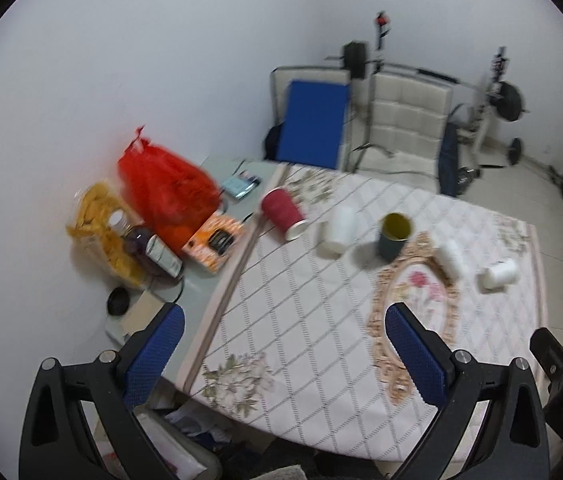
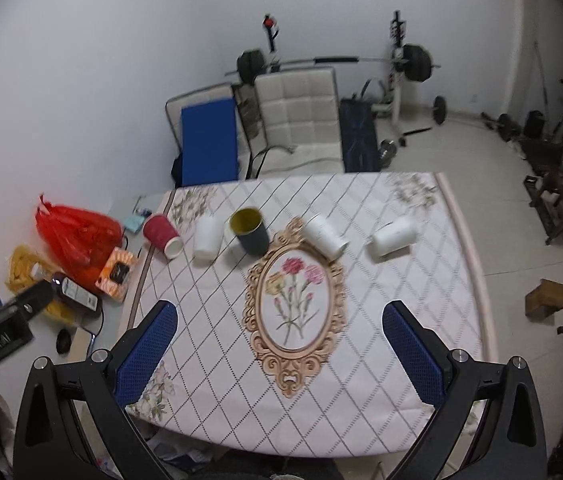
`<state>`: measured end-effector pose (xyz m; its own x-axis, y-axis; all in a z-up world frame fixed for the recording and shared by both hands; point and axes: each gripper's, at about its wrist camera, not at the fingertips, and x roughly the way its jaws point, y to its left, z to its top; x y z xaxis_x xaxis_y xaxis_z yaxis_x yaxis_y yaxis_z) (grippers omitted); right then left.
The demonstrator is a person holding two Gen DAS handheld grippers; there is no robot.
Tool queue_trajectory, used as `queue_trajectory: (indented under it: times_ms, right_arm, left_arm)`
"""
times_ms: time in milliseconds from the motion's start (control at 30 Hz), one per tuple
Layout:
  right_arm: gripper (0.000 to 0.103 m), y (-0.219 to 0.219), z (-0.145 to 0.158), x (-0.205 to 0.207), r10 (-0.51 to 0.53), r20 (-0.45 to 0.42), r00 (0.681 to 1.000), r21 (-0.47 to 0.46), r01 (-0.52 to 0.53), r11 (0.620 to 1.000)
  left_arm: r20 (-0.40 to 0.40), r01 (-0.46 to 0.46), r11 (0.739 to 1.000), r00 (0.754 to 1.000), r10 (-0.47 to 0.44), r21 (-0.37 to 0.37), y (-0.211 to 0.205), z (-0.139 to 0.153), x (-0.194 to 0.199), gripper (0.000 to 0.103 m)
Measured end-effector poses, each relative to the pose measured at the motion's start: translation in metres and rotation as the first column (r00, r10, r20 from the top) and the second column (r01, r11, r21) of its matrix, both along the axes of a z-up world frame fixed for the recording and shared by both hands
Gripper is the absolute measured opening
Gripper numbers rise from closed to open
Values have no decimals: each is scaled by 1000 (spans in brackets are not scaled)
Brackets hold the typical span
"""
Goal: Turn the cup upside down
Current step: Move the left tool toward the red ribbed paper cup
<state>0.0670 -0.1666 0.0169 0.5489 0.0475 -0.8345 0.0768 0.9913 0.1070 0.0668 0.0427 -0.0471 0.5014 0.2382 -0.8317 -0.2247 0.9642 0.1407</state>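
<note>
Both my grippers hang above the near edge of the table point(image 2: 421, 300), well short of any cup: left gripper point(image 1: 285, 356) jaws wide apart, nothing between them; right gripper point(image 2: 279, 354) likewise spread and empty.

Left to right across the middle of the right wrist view:
- Red ribbed paper cup point(image 2: 160, 235) lies on its side at the left table edge. A nudge could roll it off onto the clutter.
- White paper cup point(image 2: 206, 237) looks already mouth-down. It stands just beside the target, so a wide approach may knock it.
- Dark green cup with yellow inside point(image 2: 250, 230), upright and mouth up, is my likely target. A pinch on the thin rim could slip mid-turn.
- Two more white cups point(image 2: 325, 236) point(image 2: 395, 236) lie on their sides and may roll if the floral tablecloth point(image 2: 217, 320) gets dragged.
</note>
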Motion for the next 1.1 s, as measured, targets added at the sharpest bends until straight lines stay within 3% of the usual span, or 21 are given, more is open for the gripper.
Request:
queue_trajectory:
  times_ms: [133,333,600,800,900,1100]
  right_arm:
    - [103,30,-53,43,36,-69,997,0,-36,999]
    - [103,82,-137,103,60,-194,979,-13,-64,998]
    - [103,139,-241,176,55,-385,921,13,-54,998]
    - [103,173,-302,219,43,-478,877,-27,-64,998]
    - [103,184,-324,234,30,-516,856,-58,-70,996]
    - [103,197,-355,257,2,-573,820,-96,-69,993]
  left_arm:
    - [-85,-41,999,995,44,31,31,-39,36,103]
    - [-222,-51,999,974,54,17,76,-100,102,103]
    - [-360,-40,999,932,37,-2,124,-179,194,103]
    - [-455,-68,995,890,26,-76,153,-236,253,103]
    - [-509,-113,983,860,23,-147,167,-261,279,102]
    - [-565,-222,924,825,8,-312,183,-290,320,98]
